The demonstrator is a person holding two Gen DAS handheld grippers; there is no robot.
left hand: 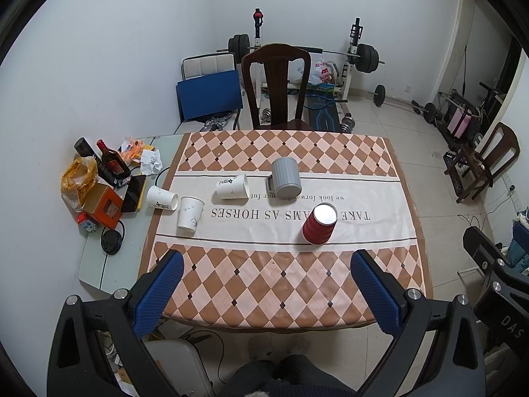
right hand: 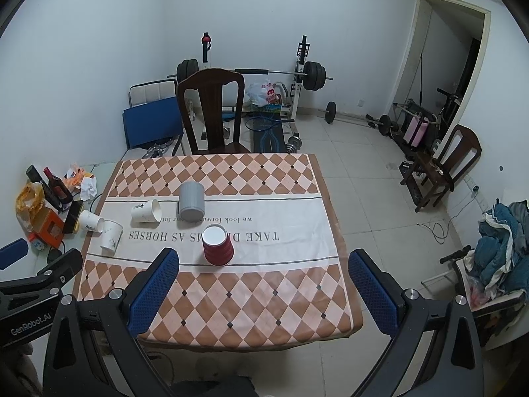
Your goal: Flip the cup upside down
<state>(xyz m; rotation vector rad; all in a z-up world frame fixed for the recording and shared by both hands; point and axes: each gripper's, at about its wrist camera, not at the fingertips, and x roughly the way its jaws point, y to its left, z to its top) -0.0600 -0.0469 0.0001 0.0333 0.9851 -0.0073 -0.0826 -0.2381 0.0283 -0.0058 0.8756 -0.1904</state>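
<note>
A red ribbed paper cup (left hand: 319, 223) stands with its white base up on the white band of the tablecloth; it also shows in the right wrist view (right hand: 218, 244). A grey ribbed mug (left hand: 285, 178) stands behind it, handle to the left, also seen in the right wrist view (right hand: 191, 201). Two white paper cups (left hand: 232, 186) (left hand: 162, 198) lie on their sides and a third (left hand: 189, 213) stands upside down. My left gripper (left hand: 266, 261) is open and empty above the near table edge. My right gripper (right hand: 263, 259) is open and empty, just near and right of the red cup.
The table (left hand: 264, 297) carries a diamond-patterned cloth. Bottles, an orange box (left hand: 105, 205), bags and cables crowd a side surface on the left. A dark wooden chair (left hand: 276, 86) stands behind the table, with a weight bench and barbell beyond. Another chair (right hand: 443, 168) stands at right.
</note>
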